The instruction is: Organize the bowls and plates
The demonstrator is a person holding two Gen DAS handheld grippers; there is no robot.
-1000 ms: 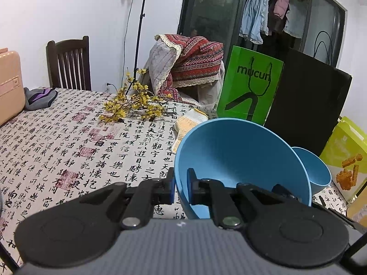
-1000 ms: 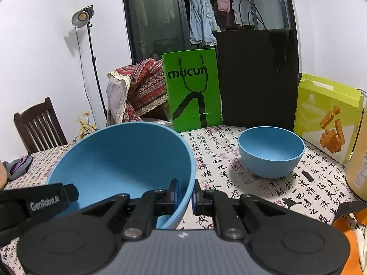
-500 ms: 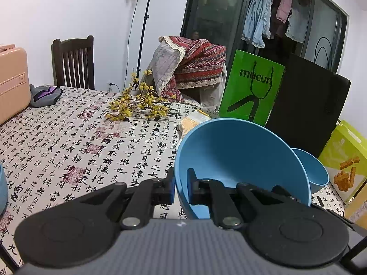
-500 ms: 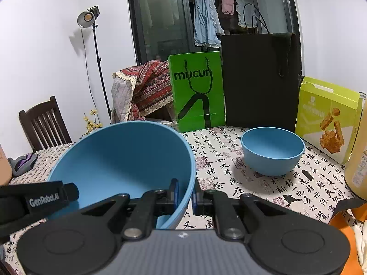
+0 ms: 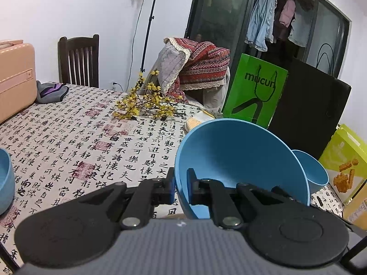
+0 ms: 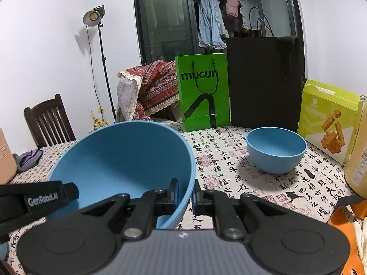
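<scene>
Left wrist view: my left gripper point(image 5: 181, 188) was clamped on the near rim of the large blue bowl point(image 5: 240, 160), which tilted just ahead of it above the bench point(image 5: 75, 142).
Beyond it, right: a small blue bowl point(image 5: 314, 174).
Right wrist view: my right gripper point(image 6: 185, 193) pinched the same large bowl's opposite rim; the small bowl stood ahead-right, well apart.

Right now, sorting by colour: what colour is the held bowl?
Blue; the held bowl shows best in the right wrist view.
</scene>
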